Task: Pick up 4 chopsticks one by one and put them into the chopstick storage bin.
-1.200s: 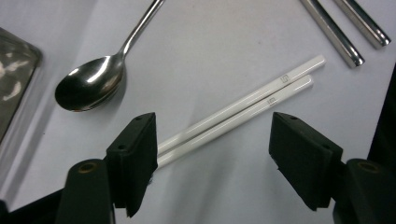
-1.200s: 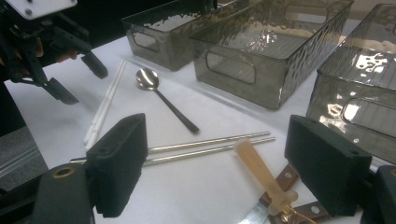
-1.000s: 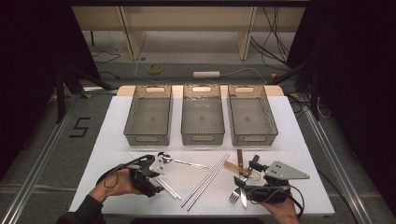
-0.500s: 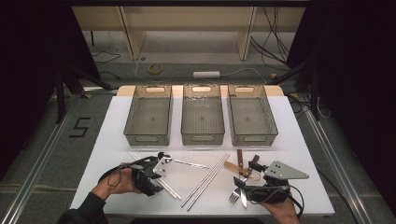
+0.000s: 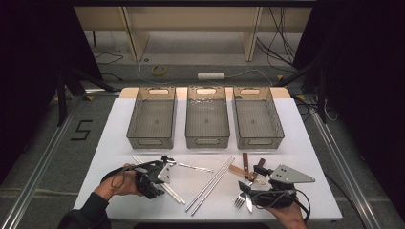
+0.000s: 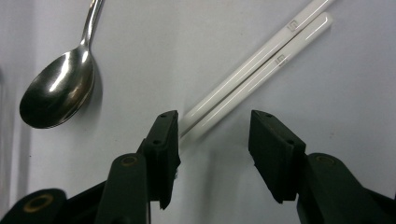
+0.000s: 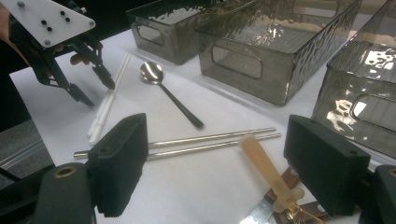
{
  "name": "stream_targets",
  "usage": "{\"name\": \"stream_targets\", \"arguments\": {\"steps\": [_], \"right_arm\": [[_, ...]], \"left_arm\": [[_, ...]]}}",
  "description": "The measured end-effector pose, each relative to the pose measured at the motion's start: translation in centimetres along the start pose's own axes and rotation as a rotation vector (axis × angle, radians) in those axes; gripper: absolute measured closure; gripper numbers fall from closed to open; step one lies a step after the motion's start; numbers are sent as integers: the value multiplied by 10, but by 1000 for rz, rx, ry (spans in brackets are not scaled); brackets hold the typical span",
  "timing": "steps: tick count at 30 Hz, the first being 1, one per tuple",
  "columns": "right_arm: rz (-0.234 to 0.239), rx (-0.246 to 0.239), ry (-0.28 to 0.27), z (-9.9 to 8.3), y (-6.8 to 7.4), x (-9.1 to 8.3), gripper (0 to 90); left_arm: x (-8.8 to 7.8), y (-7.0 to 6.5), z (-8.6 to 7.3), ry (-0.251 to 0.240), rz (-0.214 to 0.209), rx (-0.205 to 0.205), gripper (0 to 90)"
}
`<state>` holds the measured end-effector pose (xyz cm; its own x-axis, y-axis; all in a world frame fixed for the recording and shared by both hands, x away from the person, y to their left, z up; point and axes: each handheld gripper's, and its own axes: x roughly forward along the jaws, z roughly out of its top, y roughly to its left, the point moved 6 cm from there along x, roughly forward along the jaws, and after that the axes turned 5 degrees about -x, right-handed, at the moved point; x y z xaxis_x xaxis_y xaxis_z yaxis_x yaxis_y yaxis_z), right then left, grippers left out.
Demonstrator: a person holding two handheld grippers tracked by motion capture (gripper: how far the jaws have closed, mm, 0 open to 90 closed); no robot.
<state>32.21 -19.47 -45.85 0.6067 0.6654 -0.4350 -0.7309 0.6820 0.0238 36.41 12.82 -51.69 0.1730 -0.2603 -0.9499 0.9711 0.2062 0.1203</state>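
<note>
Since a second ago my left gripper (image 5: 165,177) has tilted down over the white chopsticks (image 5: 167,187), and its jaws have just been closing; they stand half apart now, one pad brushing the near end of the pair, the other clear of it, so nothing is clamped. My right gripper (image 7: 219,163) has kept its place at the table's near right, jaws wide apart and holding nothing.

The three smoked plastic bins, left bin (image 5: 152,118), middle bin (image 5: 207,117) and right bin (image 5: 258,118), stand in a row along the far half of the white table (image 5: 305,143), and all three are bare inside.

In the left gripper view, the chopsticks' near ends slip behind one jaw and their far ends run out of the top edge; the spoon (image 6: 58,88) loses its handle there too. From above, my gripper hides the middle of the pair. The fork (image 5: 239,200) by my right gripper is half hidden, and the cream-handled tool (image 7: 266,168) is cut off at the bottom.

The chopsticks lie flat, side by side and touching, their long axis running diagonally from far left to near right on the table.
</note>
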Motion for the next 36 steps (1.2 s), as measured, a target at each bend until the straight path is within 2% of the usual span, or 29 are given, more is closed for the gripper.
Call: {"name": "stream_targets", "arguments": {"steps": [11,21,25,29,36], "right_arm": [[5,-1,1,0,0,1,231],[10,-3,8,-1,1,1,231],[12,-2,10,-1,1,2,231],[19,-3,11,-1,2,2,231],[23,-4,17,-1,2,3,231]], "left_arm": [[2,2,0,13,-9,52,544],[2,4,-2,53,-23,70,564],[2,3,-3,87,-26,78,583],[1,5,-4,117,-32,108,598],[2,4,-4,118,-51,118,616]]}}
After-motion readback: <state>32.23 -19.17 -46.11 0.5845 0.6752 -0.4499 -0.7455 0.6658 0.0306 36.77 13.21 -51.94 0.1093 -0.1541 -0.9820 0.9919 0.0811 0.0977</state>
